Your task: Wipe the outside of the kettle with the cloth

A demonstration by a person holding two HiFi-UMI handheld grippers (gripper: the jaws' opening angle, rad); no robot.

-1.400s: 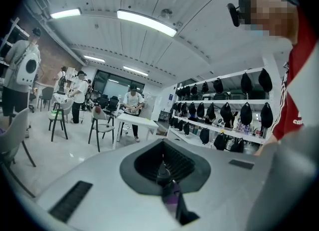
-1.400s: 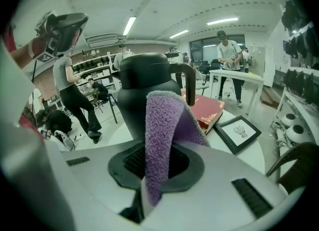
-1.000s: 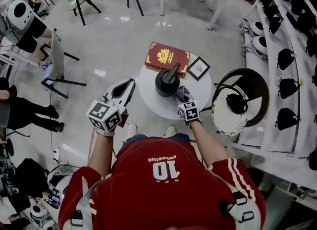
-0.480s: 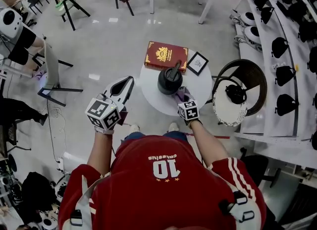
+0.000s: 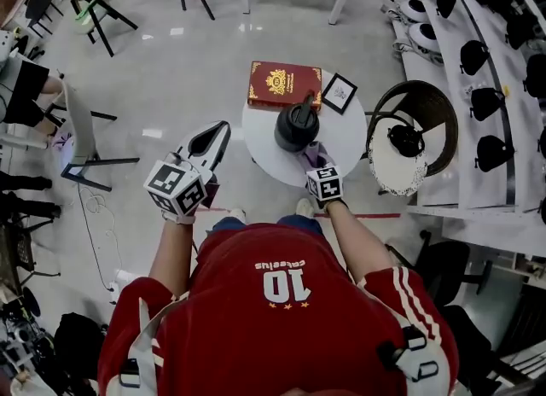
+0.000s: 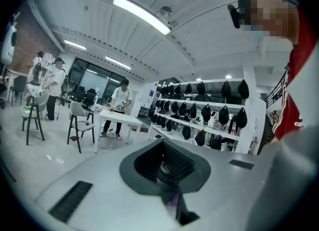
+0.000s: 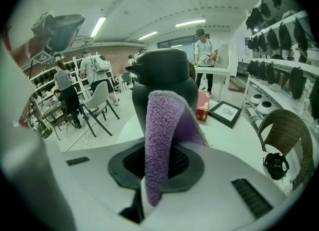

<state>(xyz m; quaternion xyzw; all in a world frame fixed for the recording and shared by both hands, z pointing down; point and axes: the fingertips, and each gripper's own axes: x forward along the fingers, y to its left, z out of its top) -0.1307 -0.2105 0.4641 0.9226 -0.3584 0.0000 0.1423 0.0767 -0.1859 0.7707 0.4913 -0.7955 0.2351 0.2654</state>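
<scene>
Purple cloth (image 7: 160, 140): a fluffy terry strip, clamped in the right gripper (image 5: 314, 165) and standing up out of its closed jaws, free end folded over toward the kettle.
Kettle (image 5: 297, 127): black, upright, lid on, near the middle of the round white table (image 5: 345, 142). In the right gripper view it stands directly behind the cloth.
Cloth-to-kettle contact: the cloth is at the kettle's near side, just beside it or touching. Which of the two cannot be told from either view.
Left gripper (image 5: 220, 132): jaws together with nothing between them, held off the table's left edge, well apart from the kettle.
Other items on table: a red book (image 5: 284, 85) and a small framed picture (image 5: 339, 93), both behind the kettle.
Work done: judged early. The cloth is in hand and presented to the near wall. No wiped area can be made out on the black surface.
Work left: judged to be most of the outside, namely the sides, far wall, spout and handle.
</scene>
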